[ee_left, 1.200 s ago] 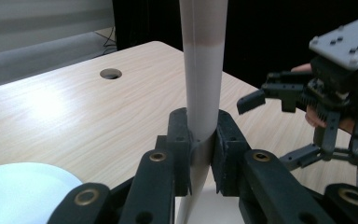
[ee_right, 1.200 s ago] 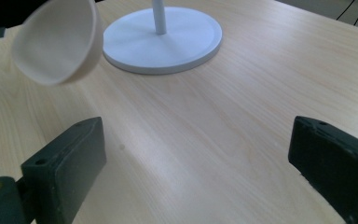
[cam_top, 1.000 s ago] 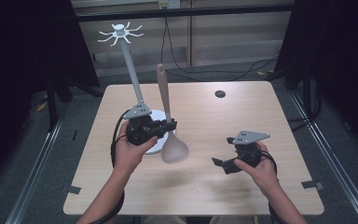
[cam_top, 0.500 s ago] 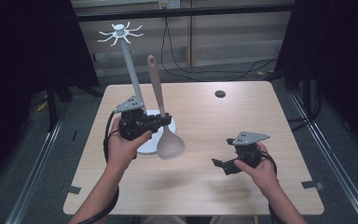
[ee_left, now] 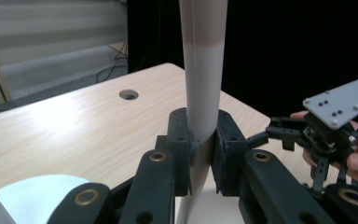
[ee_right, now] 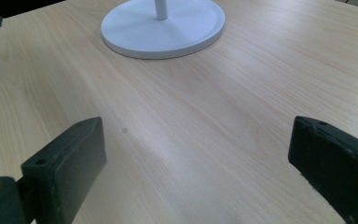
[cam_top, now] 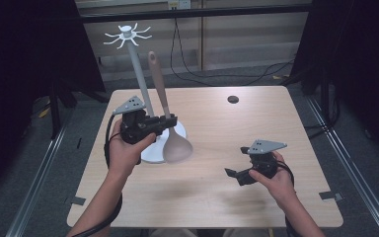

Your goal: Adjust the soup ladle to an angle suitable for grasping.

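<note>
left claw (cam_top: 167,121) clenched on spoon (cam_top: 170,138) handle, upright beside white stand (cam_top: 137,74) | right claw (cam_top: 237,175) released above worktop (cam_top: 217,123) | spoon likely light, stiff, smooth; grip mid-handle

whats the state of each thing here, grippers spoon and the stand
left gripper: shut on the spoon's handle
spoon: gripped, handle up, bowl down beside the stand's base
right gripper: open, holding nothing, over the table
utensil stand: upright, hooks at the top bare
table: bears the stand's base
</note>
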`<state>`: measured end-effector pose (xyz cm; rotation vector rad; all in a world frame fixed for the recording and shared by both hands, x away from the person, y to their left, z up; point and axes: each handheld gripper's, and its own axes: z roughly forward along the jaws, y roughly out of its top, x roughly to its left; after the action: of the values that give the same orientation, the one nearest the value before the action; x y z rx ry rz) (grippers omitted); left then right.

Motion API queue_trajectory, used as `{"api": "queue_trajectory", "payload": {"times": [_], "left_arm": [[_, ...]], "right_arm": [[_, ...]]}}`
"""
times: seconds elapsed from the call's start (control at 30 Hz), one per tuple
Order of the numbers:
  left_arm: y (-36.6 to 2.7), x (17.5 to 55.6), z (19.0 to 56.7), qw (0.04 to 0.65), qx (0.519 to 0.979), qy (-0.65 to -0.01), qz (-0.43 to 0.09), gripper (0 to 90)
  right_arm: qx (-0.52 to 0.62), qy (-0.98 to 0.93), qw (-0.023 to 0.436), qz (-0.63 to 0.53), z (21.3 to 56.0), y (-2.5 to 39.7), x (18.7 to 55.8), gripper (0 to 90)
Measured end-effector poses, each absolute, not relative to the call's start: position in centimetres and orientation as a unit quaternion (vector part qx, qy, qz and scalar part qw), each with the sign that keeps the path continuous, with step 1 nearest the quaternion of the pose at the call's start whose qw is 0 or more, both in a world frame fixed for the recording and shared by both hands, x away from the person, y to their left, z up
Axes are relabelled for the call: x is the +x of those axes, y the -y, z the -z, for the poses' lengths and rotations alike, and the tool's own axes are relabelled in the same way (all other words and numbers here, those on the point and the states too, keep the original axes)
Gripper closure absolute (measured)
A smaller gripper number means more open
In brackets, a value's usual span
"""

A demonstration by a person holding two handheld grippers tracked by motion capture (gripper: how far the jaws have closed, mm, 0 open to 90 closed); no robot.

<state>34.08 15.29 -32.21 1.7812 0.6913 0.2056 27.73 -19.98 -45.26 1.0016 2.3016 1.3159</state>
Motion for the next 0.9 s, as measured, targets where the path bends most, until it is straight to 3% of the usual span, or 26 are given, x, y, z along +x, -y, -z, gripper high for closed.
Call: {"api": "queue_trajectory", "payload": {"times": [0.9], "left_arm": [[-17.2,35.5,31.2,0.564,0.750,-0.328,-0.114,79.5]], "right_arm": [[0.350,-0.798,0.150,-0.467,45.1,20.0,27.6,3.6]]}}
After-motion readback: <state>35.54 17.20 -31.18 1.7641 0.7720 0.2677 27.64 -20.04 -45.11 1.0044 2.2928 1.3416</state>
